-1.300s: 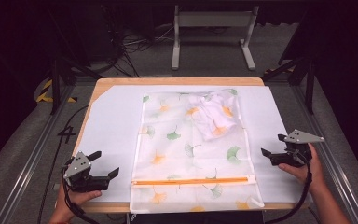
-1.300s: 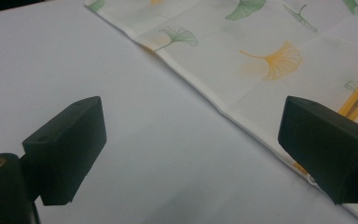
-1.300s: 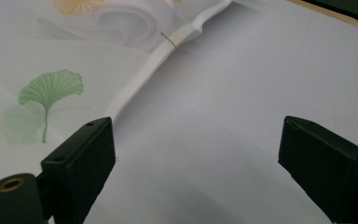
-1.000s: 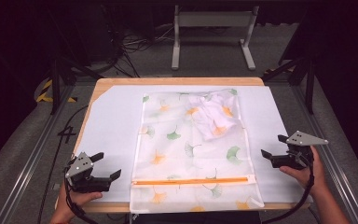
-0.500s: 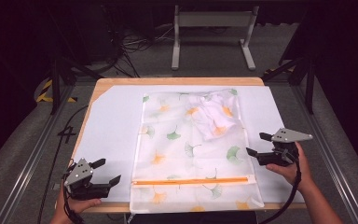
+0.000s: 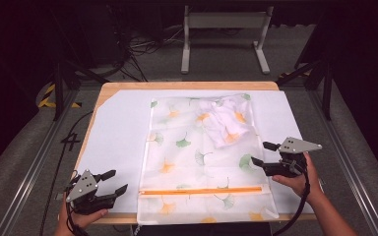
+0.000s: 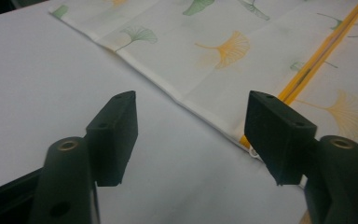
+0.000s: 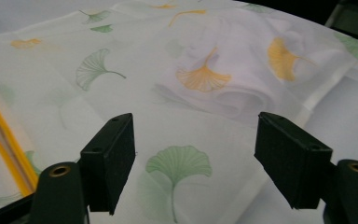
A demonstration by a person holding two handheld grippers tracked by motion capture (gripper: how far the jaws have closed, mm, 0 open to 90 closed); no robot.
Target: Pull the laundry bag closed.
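A sheer mesh bag [image 6: 197, 157] printed with green and orange ginkgo leaves lies flat on a white sheet. Its orange zipper [image 6: 202, 191] runs across the near end. A white garment [image 6: 224, 123] shows through the bag at its far right corner. My left gripper [image 6: 114, 181] is open above the sheet, just left of the bag's near left corner. In the left gripper view the gripper [image 7: 191, 100] frames the bag's edge [image 7: 168, 88] and the zipper end [image 7: 321, 51]. My right gripper [image 6: 260, 153] is open over the bag's right edge. Past this gripper [image 8: 196, 120] lies the garment [image 8: 233, 79].
The white sheet [image 6: 120, 128] covers a wooden table [image 6: 187, 85] whose rim shows at the far side. Metal rails [image 6: 27, 167] run along both sides, and a grey stand [image 6: 224, 29] and cables lie on the floor behind.
My right gripper has moved left, from beside the bag to over its right edge. My left gripper has shifted slightly toward the near edge of the table.
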